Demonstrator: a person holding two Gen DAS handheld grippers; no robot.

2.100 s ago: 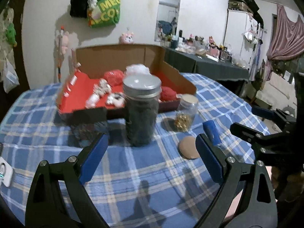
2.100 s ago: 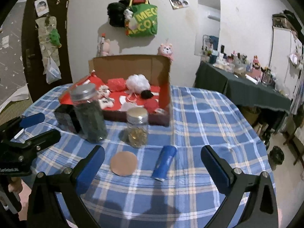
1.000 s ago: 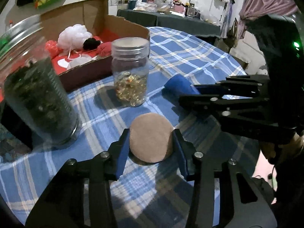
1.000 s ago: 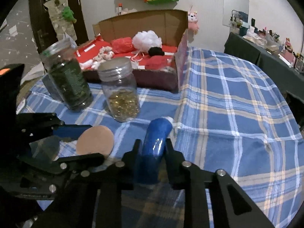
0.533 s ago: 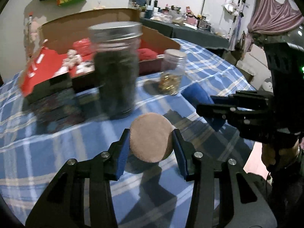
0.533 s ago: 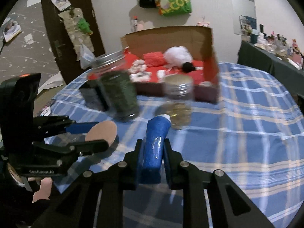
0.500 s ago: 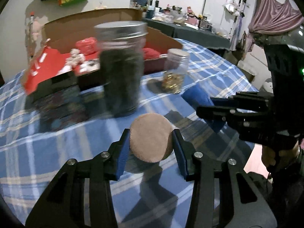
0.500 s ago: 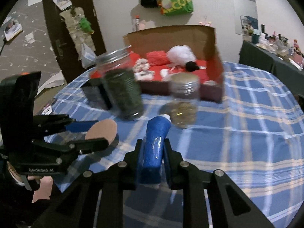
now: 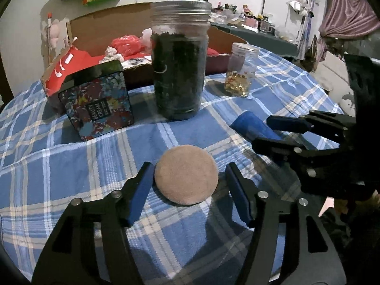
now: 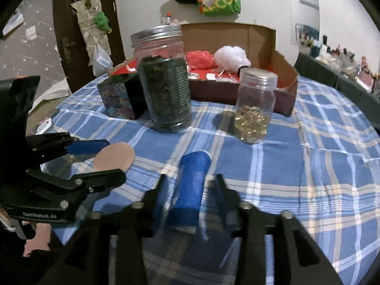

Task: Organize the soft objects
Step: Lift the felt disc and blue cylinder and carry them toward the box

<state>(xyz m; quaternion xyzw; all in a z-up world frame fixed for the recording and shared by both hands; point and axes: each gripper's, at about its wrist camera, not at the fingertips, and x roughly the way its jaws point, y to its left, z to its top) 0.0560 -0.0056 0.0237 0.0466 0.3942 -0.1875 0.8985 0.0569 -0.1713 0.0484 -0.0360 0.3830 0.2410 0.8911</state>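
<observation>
A round tan puff [image 9: 186,174] lies on the blue plaid tablecloth [image 9: 71,166] between the fingers of my left gripper [image 9: 190,191], whose jaws stand open with a gap on each side of it. A rolled blue cloth [image 10: 191,186] lies on the tablecloth between the fingers of my right gripper [image 10: 191,201], which has also opened off it. The puff [image 10: 114,158] and left gripper [image 10: 95,159] show in the right wrist view. The blue roll [image 9: 255,127] and right gripper [image 9: 273,130] show in the left wrist view.
A tall jar of dark leaves [image 9: 180,57], a small jar of gold beads [image 9: 241,68] and a floral tin [image 9: 97,102] stand behind. A cardboard box [image 10: 258,38] with red lining holds red and white soft items. The table edge is near on the right.
Both grippers held their objects half a second ago; now both have opened, and the puff and blue roll lie on the cloth. Earlier still, both closed on them from open.
</observation>
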